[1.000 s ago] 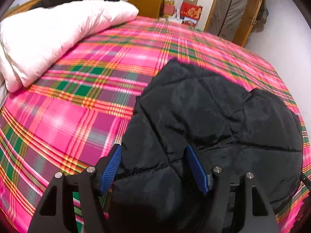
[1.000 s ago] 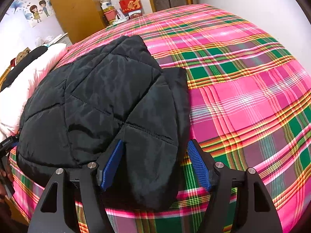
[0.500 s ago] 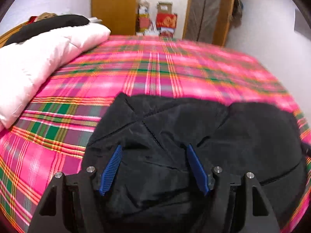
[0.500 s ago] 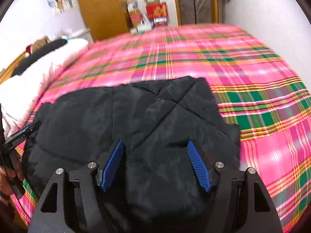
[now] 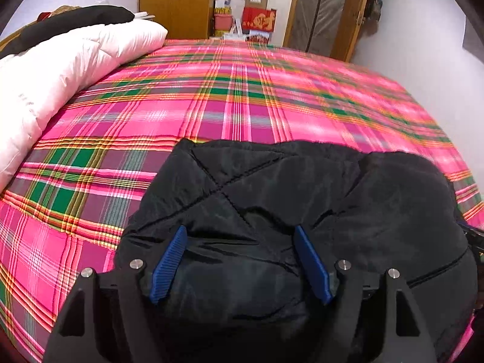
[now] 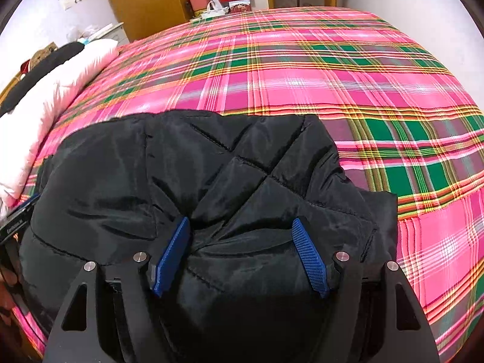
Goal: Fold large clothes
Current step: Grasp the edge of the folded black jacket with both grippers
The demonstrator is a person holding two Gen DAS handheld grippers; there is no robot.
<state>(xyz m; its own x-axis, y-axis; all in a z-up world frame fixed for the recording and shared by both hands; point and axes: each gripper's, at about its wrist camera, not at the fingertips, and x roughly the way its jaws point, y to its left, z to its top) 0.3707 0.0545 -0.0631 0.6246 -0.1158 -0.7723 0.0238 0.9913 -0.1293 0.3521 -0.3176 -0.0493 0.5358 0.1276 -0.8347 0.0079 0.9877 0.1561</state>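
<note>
Here the left gripper (image 5: 239,260) points steeply down at the near edge of the bed (image 5: 242,115), its blue pads (image 5: 168,263) spread wide with a bulge of the black jacket (image 5: 302,187) filling the space between them. The fabric swells up against both pads, but whether they pinch it or only straddle it is hard to tell. The right gripper (image 6: 240,257) stands in the same pose, tilted down, its jaws wide around another bunched fold of the jacket (image 6: 187,166); its left pad (image 6: 172,257) is pressed into a crease, while its right one shows its face clear of the cloth.

The jacket lies folded in a thick heap along the near edge of the bed, and its nearest part is hidden under both grippers' black frames. In the right wrist view, the left gripper shows only as a dark sliver at the left border, with part of a hand (image 6: 6,290) below it, cut off by the frame. A white duvet (image 5: 60,69) with something black on top lies along the left edge of the bed. The far side of the plaid cover is blurred in the left view.
</note>
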